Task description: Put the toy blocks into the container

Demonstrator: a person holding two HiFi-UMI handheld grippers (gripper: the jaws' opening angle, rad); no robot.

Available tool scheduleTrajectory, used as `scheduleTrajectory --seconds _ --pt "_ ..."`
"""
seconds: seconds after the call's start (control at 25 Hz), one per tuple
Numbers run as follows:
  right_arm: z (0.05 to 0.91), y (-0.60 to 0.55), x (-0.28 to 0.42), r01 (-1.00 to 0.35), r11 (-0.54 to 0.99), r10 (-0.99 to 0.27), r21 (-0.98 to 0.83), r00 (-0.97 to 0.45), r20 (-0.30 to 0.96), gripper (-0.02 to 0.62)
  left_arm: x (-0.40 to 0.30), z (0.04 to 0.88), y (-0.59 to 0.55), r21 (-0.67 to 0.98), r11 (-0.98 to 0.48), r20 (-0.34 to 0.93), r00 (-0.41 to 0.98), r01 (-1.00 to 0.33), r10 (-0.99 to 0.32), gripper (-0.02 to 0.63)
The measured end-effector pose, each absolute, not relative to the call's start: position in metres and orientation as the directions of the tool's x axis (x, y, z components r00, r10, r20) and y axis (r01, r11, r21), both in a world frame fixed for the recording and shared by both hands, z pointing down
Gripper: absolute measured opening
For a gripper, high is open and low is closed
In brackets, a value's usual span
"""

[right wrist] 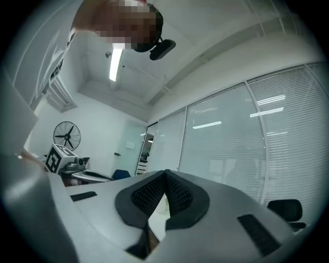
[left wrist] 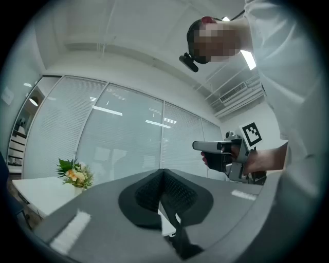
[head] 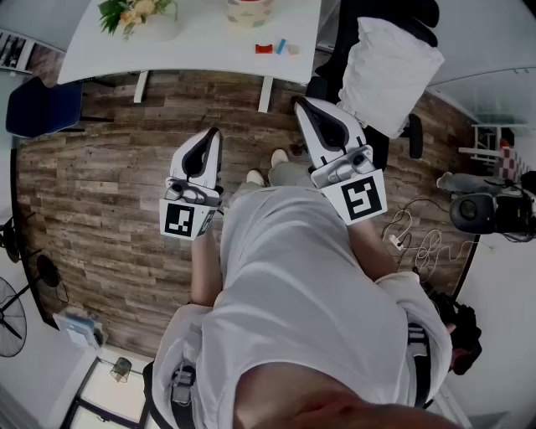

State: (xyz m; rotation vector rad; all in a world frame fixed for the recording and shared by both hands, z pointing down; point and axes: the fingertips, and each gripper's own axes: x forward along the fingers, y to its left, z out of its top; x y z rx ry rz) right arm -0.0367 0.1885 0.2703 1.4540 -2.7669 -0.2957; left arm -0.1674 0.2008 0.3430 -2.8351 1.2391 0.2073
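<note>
Above the wood-plank floor point(head: 109, 184), the left gripper point(head: 213, 134) and right gripper point(head: 300, 104) have their dimpled black jaws clenched on nothing, well apart from the small red, blue and tan toy blocks point(head: 265, 49) lying on the smooth white desk point(head: 184, 42) near the round container point(head: 249, 10).

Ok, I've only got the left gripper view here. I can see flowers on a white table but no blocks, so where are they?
Observer: The head view shows the toy blocks on the white table, near its front edge and well to the right of the flowers.
Operator: And the container?
Observer: A round container stands on the same table, just beyond the blocks. The top of the picture cuts it off.
Operator: Is the right hand-held gripper carrying anything?
Observer: No. The right hand-held gripper has its jaws together in its own view, with nothing between them.
</note>
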Motion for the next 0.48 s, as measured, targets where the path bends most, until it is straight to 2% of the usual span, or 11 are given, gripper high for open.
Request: scheduleTrajectory --seconds 0.28,0.48 --pt "0.278 0.183 -0.048 -0.809 0.559 -0.809 0.181 -0.580 -0.094 -0.002 -0.188 0.360 0.208 0.039 -0.673 -0.109 0.667 -0.738 -0.737 -0.003" --pt "0.310 0.164 -0.011 -0.858 0.472 -0.877 0.202 -0.480 0.006 0.000 -0.181 0.371 0.209 0.057 -0.714 -0.093 0.708 -0.698 -0.700 -0.002"
